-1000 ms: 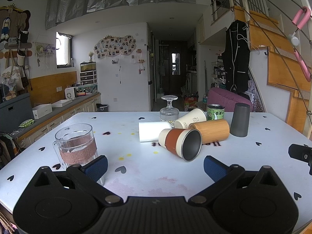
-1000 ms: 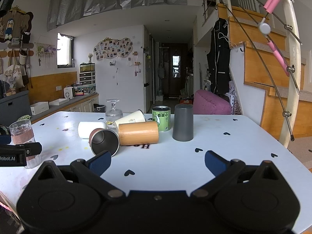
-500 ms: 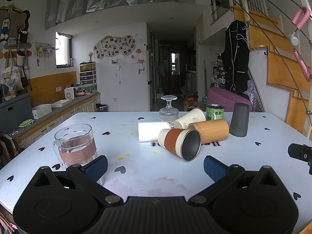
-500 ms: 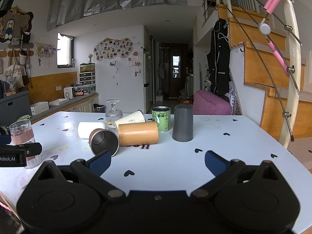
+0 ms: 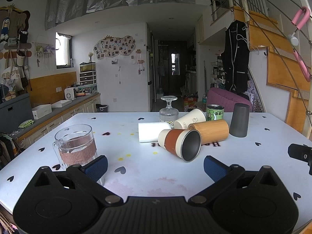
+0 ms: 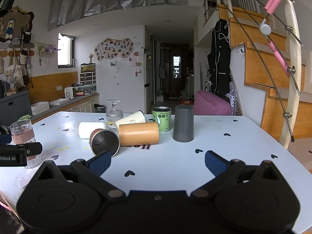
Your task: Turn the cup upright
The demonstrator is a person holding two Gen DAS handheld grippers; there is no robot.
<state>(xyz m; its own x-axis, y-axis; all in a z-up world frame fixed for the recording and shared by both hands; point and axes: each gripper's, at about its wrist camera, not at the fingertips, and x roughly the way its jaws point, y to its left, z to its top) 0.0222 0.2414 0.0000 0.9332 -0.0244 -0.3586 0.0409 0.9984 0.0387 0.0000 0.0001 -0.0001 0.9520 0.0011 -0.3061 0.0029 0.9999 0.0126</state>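
Note:
Several cups lie in a cluster mid-table. A brown-banded steel cup [image 5: 180, 143] [image 6: 104, 141] lies on its side, mouth toward me. A bamboo cup [image 5: 209, 131] [image 6: 138, 133], a white cup [image 5: 153, 131] [image 6: 91, 129] and a cream cup [image 5: 190, 118] [image 6: 130, 119] also lie on their sides. A dark grey cup [image 5: 239, 120] [image 6: 183, 123] and a glass goblet [image 5: 168, 110] [image 6: 114, 110] stand upside down. My left gripper [image 5: 155, 166] is open and empty, short of the steel cup. My right gripper [image 6: 158, 162] is open and empty, short of the cluster.
A glass mug [image 5: 75, 146] [image 6: 23, 136] with a woven band stands upright by the left gripper's left finger. A green can [image 5: 214, 112] [image 6: 161, 119] stands behind the bamboo cup. The white table [image 5: 136, 175] has black heart marks. A counter runs along the left; stairs rise on the right.

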